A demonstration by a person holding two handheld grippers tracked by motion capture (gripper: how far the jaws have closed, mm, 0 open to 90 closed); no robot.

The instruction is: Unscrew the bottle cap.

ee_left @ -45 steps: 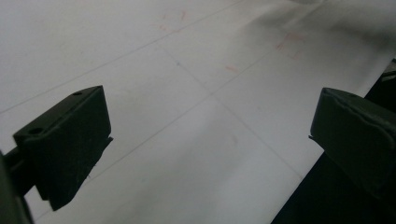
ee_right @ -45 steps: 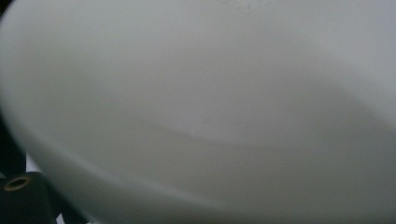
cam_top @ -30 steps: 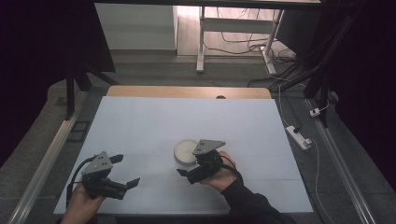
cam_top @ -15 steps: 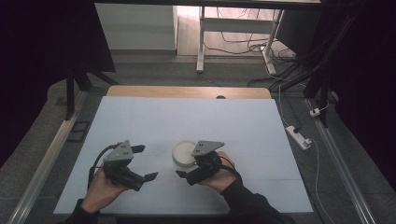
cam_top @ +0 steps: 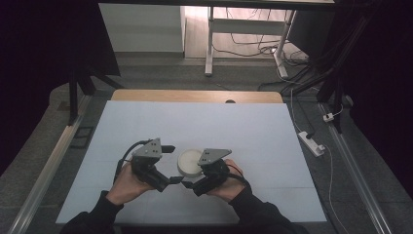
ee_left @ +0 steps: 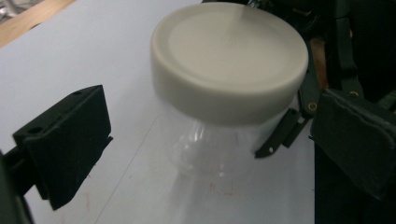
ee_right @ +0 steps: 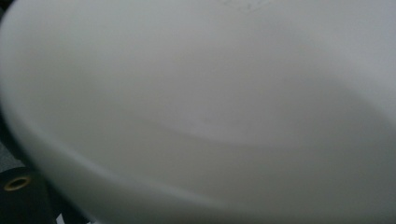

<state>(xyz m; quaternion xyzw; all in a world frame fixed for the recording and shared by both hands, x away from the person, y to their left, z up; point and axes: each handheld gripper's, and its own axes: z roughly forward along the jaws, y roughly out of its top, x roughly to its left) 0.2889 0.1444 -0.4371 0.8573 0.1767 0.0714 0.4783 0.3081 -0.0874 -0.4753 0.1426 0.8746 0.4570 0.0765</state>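
High view: jar point(cam_top: 190, 162) is sitting lower centre of frame on the white table point(cam_top: 204, 126), w/ left gripper point(cam_top: 168, 165) just beside it on frame-left and right gripper point(cam_top: 191, 181) at its frame-right/lower side. Can't make out jar body from up there, only the white lid.

Left gripper view is adding detail: cream lid point(ee_left: 229, 56) on a clear body point(ee_left: 210, 149), upper centre of frame, sitting btwn the two black jaws; jaws standing wide apart, not touching it, holding nothing. Right gripper point(ee_left: 299, 126) is showing behind the jar, frame-right, one finger against the clear wall.

Right gripper view: lid point(ee_right: 196, 116) is blurred, very close. Can't tell jaw gap here; looks clamped on jar but not confirming.

Vs 0.5 s ago: left gripper is moving in from frame-left, now flanking the jar. Jar and right gripper are staying put.
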